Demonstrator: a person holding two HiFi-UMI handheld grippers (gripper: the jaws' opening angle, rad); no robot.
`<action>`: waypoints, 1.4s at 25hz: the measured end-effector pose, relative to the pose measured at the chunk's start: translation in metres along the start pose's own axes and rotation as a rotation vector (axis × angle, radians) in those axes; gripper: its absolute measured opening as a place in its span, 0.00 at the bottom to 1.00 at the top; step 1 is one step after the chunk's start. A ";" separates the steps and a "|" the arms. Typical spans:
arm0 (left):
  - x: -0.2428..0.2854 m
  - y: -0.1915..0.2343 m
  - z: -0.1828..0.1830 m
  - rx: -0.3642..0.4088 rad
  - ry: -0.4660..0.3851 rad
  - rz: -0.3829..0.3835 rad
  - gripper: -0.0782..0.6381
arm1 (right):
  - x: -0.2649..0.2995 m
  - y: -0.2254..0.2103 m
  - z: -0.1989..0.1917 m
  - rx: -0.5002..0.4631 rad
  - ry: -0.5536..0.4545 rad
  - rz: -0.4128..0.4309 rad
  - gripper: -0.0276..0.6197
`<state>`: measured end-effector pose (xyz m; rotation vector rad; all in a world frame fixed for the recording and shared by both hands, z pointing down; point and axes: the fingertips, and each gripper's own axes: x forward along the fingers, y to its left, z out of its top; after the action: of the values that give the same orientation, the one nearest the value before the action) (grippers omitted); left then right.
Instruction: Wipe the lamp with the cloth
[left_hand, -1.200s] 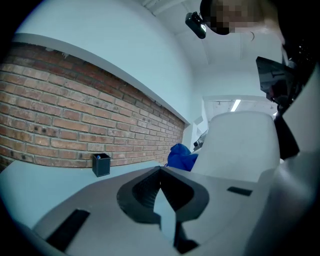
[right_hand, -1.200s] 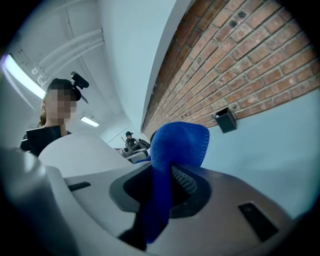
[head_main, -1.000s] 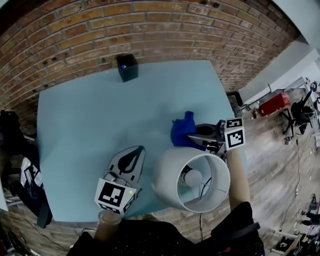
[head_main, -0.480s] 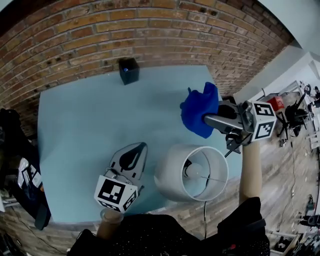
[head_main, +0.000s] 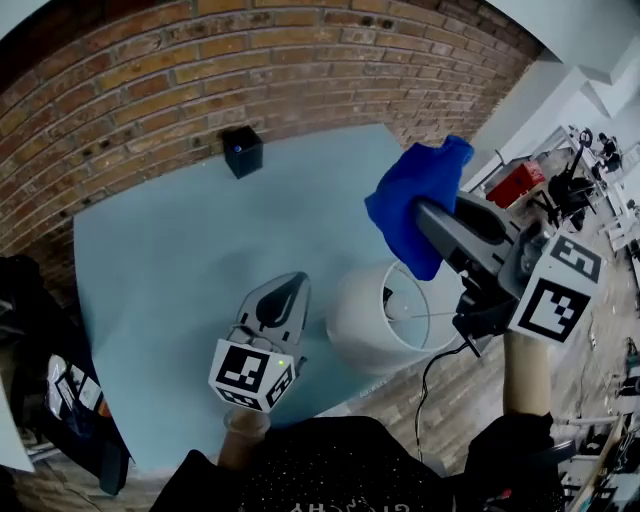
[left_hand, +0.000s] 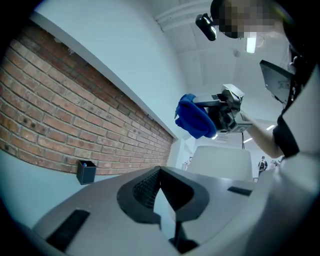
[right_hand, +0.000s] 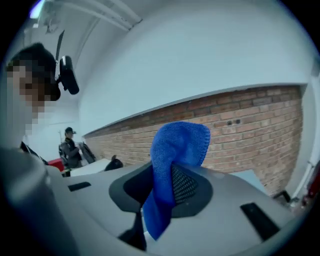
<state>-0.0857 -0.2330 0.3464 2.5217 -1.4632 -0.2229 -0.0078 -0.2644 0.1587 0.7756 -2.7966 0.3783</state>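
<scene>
**Fig. (head view).** R gripper (head_main: 428, 218): jaws clamped on blue cloth (head_main: 412, 190), held in air at approx. 1 o'clock of lamp (head_main: 365, 322), not touching it. Lamp stands nr table's (head_main: 170, 240) 5 o'clock edge. L gripper (head_main: 281, 300), at lamp's 9 o'clock: jaws together, empty. Progress (est.): cloth in grip; wiping not yet begun, whole lamp left.

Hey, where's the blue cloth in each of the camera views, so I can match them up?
Head view: blue cloth at upper right, just above the lamp shade in the picture.
Left gripper view: upper middle, held aloft.
Right gripper view: centre, pinched between the jaws.
Shared landmark: brick wall.
</scene>
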 end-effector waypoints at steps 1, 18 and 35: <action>-0.001 -0.002 0.000 -0.003 0.001 -0.022 0.12 | -0.001 0.004 -0.003 -0.034 -0.018 -0.070 0.16; -0.056 0.021 -0.007 0.007 0.072 -0.125 0.12 | 0.031 0.041 -0.080 -0.105 -0.067 -0.865 0.16; -0.057 0.037 -0.027 0.030 0.137 -0.130 0.12 | 0.081 0.033 -0.213 0.088 -0.029 -0.890 0.16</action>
<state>-0.1381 -0.1985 0.3832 2.6021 -1.2628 -0.0482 -0.0642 -0.2110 0.3751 1.8991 -2.1504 0.3098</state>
